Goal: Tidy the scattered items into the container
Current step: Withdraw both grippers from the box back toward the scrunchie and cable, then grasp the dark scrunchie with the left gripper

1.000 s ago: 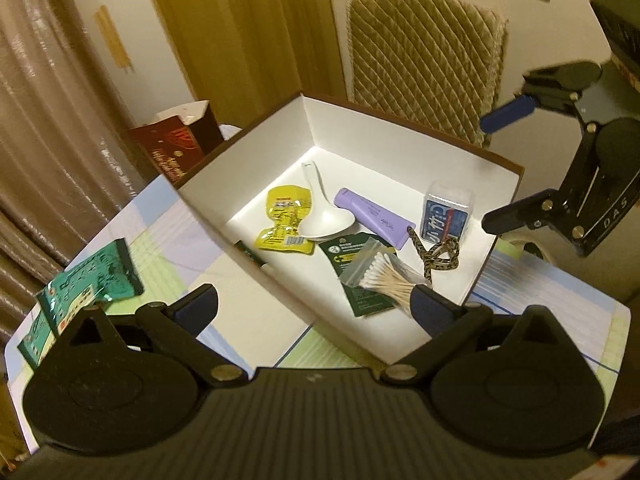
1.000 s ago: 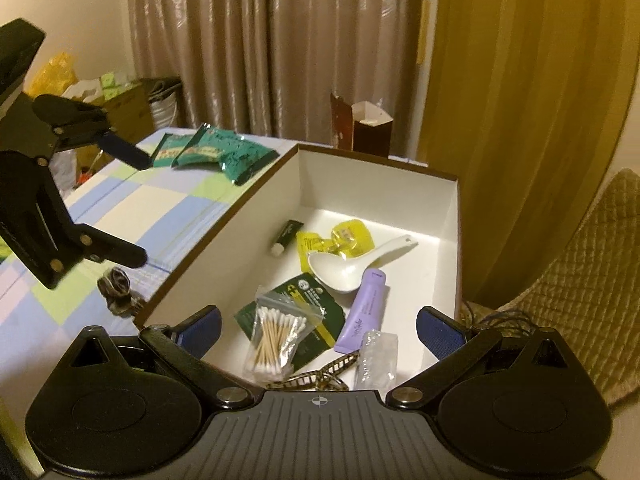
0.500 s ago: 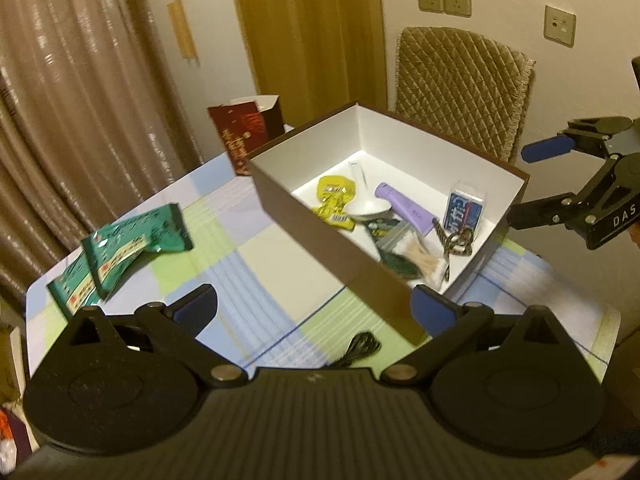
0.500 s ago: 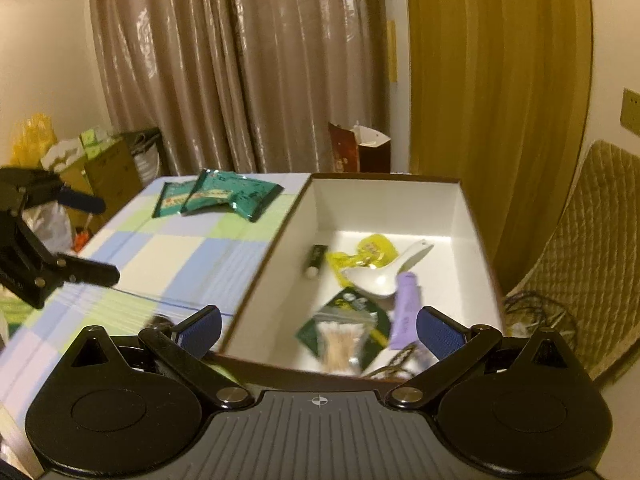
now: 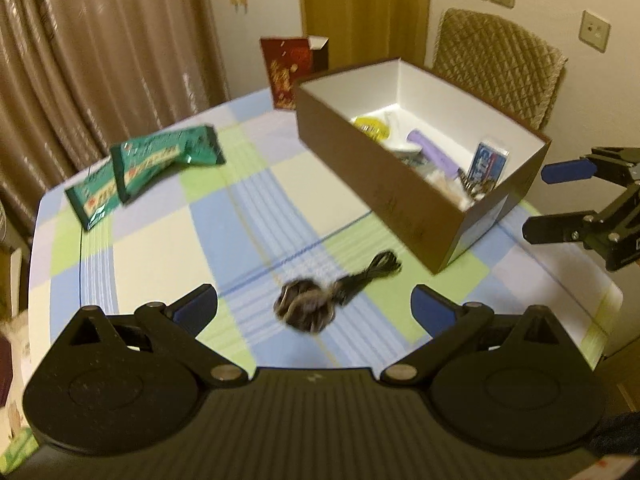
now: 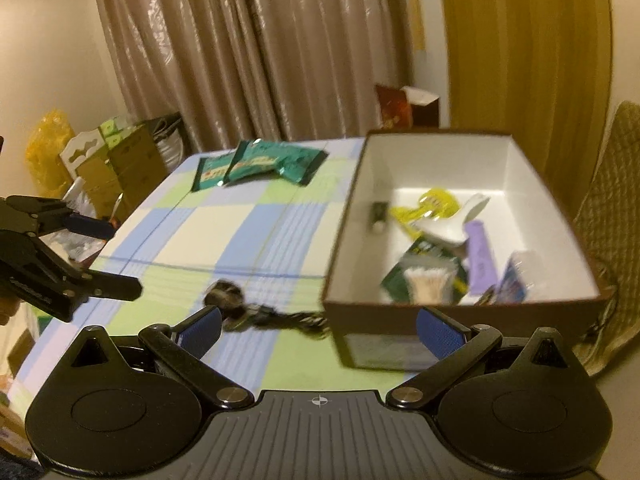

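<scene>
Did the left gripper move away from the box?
Yes. The left gripper has pulled back from the box; it now hangs over the dark cable bundle on the tablecloth.

Right gripper (image 6: 318,326): hovering wide open, holding nothing.
Box (image 6: 460,312): sitting ahead-right, spoon (image 6: 452,224) lying inside.
Cable (image 6: 256,308): lying between the fingertips.
Left gripper (image 6: 114,256): gaping at left.

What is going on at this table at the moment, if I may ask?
A person with a gripper in each hand is tidying loose things into a box. The left gripper and right gripper both have open jaws and hold nothing. A spoon, cotton swabs and a purple tube lie in the box. The green packets and a dark cable bundle lie on the tablecloth.
</scene>
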